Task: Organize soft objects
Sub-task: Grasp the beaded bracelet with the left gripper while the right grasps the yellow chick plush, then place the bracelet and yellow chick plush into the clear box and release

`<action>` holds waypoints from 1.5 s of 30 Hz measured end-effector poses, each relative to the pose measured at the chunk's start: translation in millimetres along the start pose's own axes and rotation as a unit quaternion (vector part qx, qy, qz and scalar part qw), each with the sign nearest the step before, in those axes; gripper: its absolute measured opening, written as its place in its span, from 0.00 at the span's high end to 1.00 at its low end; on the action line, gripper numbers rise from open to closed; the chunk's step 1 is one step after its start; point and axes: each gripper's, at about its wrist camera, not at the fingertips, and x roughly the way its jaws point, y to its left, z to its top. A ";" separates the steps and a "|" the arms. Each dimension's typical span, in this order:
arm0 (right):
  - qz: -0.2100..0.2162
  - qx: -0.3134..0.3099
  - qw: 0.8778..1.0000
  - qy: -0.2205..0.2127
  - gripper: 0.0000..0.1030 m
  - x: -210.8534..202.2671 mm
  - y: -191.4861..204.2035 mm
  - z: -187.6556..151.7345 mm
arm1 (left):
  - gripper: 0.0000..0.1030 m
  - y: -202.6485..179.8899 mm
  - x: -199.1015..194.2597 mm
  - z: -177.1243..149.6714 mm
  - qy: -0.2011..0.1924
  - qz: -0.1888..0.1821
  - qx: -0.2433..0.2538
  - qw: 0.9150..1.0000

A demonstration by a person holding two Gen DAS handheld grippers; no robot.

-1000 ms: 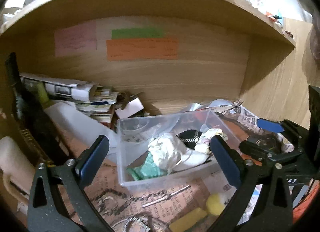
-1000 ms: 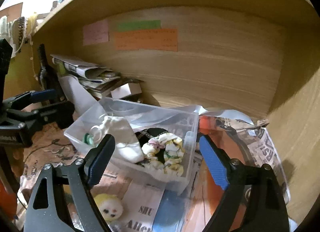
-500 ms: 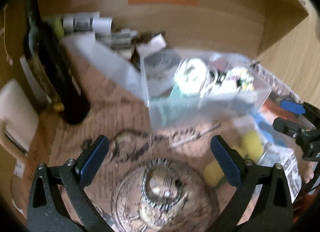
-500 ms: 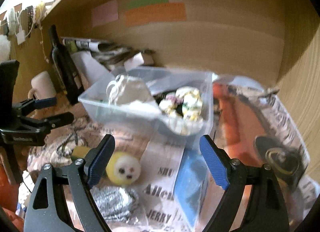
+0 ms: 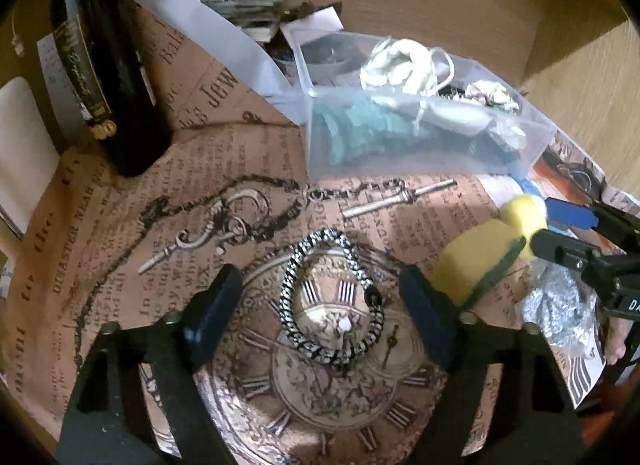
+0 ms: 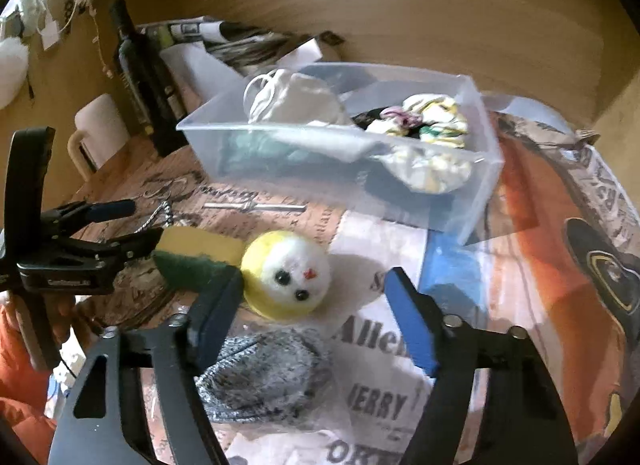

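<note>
Scrunchies (image 6: 430, 121) in clear bin (image 6: 486, 189)

A black-and-white braided loop (image 5: 332, 299) lies flat on the printed paper. A yellow-and-white plush ball (image 6: 286, 273) with bead eyes rests beside a yellow-green sponge (image 6: 196, 251), just behind a grey knitted bundle (image 6: 268, 375). A clear bin (image 6: 476, 173) holds cloth items.
</note>
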 end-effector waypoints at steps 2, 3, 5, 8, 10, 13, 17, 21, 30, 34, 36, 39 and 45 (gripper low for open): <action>0.005 -0.001 1.000 0.004 0.45 2.2 1.6 0.0 | 0.27 -1.6 0.0 -1.1 -0.003 0.006 0.005 1.000; 0.007 -0.001 1.000 0.006 0.51 3.4 1.9 -0.3 | 0.30 -2.6 -0.4 -1.7 -0.005 0.008 0.006 1.000; 0.011 -0.001 1.000 0.009 0.58 6.1 2.6 -0.9 | 0.41 -3.1 0.1 -2.3 -0.007 0.009 0.010 1.000; 0.010 0.001 1.000 0.005 0.60 7.0 2.6 -0.9 | 0.54 -1.8 -0.2 -2.8 -0.006 0.007 0.008 1.000; 0.005 0.001 1.000 0.000 0.60 5.6 1.7 -0.8 | 0.62 -0.6 -1.1 -2.0 -0.005 -0.001 0.005 1.000; -0.001 0.000 1.000 -0.008 0.60 2.4 0.3 0.7 | 0.76 -2.0 -2.0 0.2 -0.001 -0.004 0.009 1.000; -0.010 -0.003 1.000 -0.023 0.60 -4.6 -1.3 4.2 | 0.83 -2.6 -4.5 6.9 -0.003 -0.012 0.003 1.000; -0.021 -0.005 0.999 -0.042 0.60 -14.5 -3.3 10.6 | 0.83 -0.9 -14.8 17.3 -0.023 -0.014 0.002 1.000; -0.044 -0.004 0.995 -0.089 0.60 -34.1 -10.4 29.8 | 0.83 -11.9 -44.9 57.4 -0.094 -0.018 0.020 0.995; -0.050 -0.006 0.991 -0.121 0.60 -44.8 -10.0 42.3 | 0.83 -16.4 -46.5 76.9 -0.113 -0.021 0.022 0.993; -0.052 -0.010 0.990 -0.132 0.60 -47.8 -8.6 48.5 | 0.83 -17.6 -44.3 85.4 -0.115 -0.026 0.020 0.993; -0.054 -0.018 0.988 -0.142 0.60 -48.1 -6.8 58.1 | 0.83 -17.8 -38.8 96.0 -0.116 -0.030 0.019 0.993; -0.061 -0.033 0.987 -0.146 0.60 -36.6 -7.9 78.9 | 0.83 -19.1 -21.5 115.7 -0.113 -0.032 0.017 0.993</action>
